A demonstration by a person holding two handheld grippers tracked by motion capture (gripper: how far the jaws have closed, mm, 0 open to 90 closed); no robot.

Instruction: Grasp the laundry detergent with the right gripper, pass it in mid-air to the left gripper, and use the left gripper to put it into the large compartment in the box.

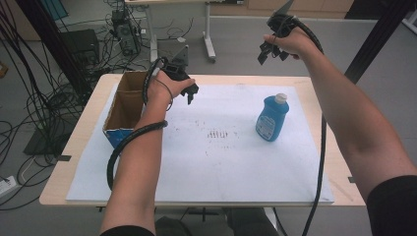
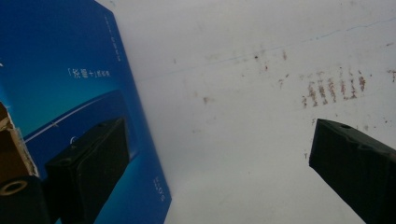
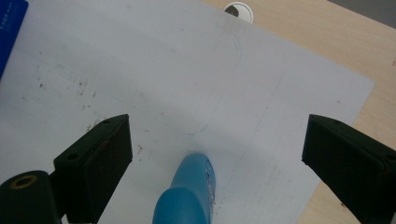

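Holding both grippers released above the surface [image 1: 206, 167].
Your left gripper [image 1: 191, 93] hangs beside the cardboard box [image 1: 125, 105], centre-left; your right gripper [image 1: 271, 51], upper right, above the blue bottle [image 1: 271, 118].

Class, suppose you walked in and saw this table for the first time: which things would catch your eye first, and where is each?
The blue bottle with its white cap stands upright at the right of the white sheet. An open cardboard box with a blue side sits at the sheet's left edge. The left hand-held gripper hangs open beside the box, and the right hand-held gripper is held open, high above the table's far edge.
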